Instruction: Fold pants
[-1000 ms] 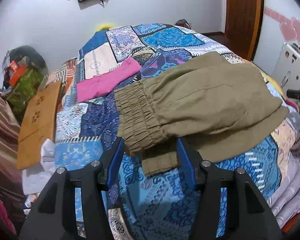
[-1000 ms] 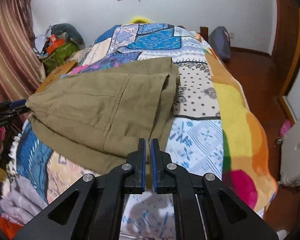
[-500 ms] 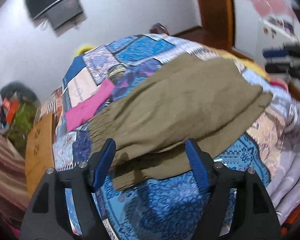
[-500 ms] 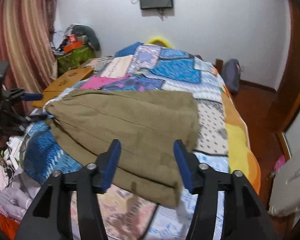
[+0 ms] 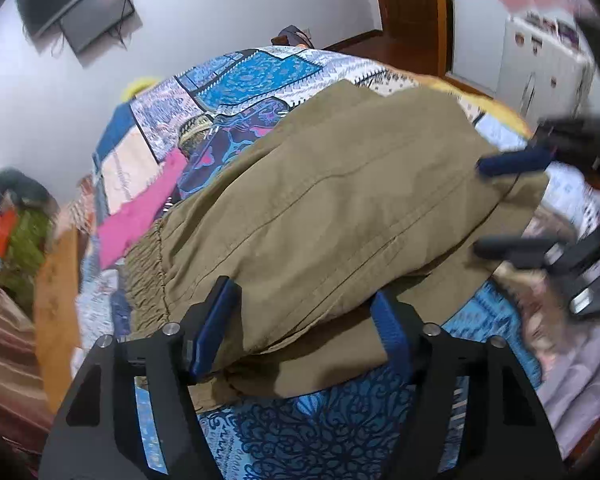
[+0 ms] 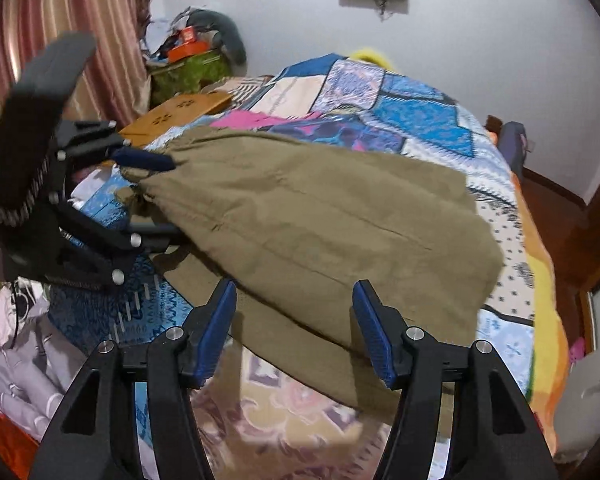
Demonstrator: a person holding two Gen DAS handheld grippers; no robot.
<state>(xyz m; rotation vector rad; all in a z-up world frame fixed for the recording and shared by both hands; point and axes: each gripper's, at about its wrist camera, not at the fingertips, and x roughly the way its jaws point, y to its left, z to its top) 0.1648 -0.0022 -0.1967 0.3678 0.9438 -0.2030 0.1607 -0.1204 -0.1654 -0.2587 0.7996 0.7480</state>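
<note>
One olive pants (image 5: pixel 324 216), folded, on patchwork bed (image 5: pixel 260 76); one pink garment (image 5: pixel 140 216) beside; left gripper (image 5: pixel 304 332) and right gripper (image 6: pixel 294 330) both spread apart.

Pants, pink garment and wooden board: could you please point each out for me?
pants (image 5: pixel 340 208): left wrist view, on the top folded layer.
pink garment (image 5: pixel 140 216): left wrist view, on its middle.
wooden board (image 6: pixel 180 110): right wrist view, on its top face.

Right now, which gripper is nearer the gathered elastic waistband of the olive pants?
Left. The left gripper sits open right beside the elastic waistband; the right gripper is open at the opposite, folded end of the olive pants.
</note>
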